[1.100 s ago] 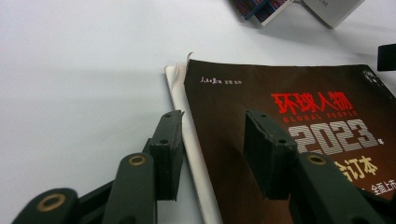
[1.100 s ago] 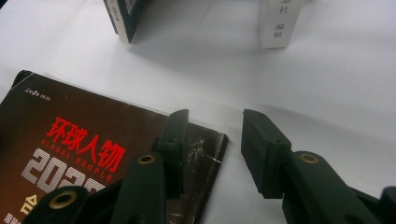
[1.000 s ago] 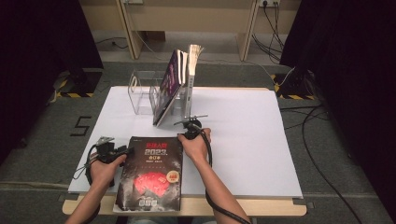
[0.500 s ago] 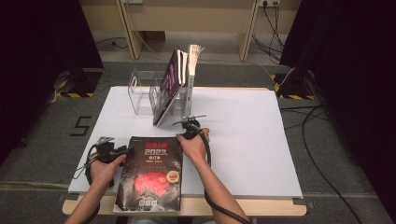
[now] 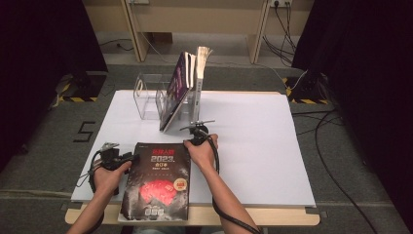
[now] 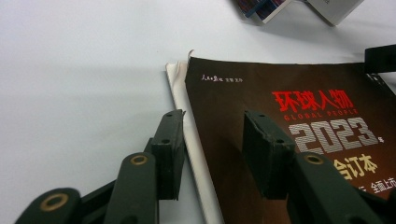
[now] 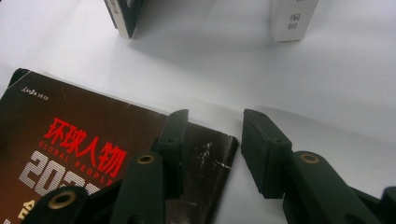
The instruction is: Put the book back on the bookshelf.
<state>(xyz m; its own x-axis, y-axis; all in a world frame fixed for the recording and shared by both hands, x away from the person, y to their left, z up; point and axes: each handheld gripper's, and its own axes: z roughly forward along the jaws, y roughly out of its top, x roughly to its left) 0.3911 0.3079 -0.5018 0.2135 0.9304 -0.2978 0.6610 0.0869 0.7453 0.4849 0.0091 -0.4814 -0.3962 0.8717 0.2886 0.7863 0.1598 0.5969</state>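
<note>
- High view: a dark magazine (image 5: 157,180) with red cover art lies flat at the near edge of the white table (image 5: 253,141), at 6 o'clock from the clear rack (image 5: 151,97) that holds leaning books (image 5: 182,87).
- The left gripper (image 5: 127,158) sits at the magazine's 9 o'clock edge near its far left corner; the right gripper (image 5: 195,138) sits at its far right corner, toward 1 o'clock.
- Left gripper view: the jaws stand apart, one on the white table at 7 o'clock, the other over the dark cover at 5 o'clock, with the magazine's (image 6: 289,135) left edge between them; no pad clearly presses it.
- Right gripper view: the jaws are apart, straddling the magazine's (image 7: 93,149) scuffed corner at 6 o'clock; two book spines (image 7: 292,18) stand at 12 o'clock.
</note>
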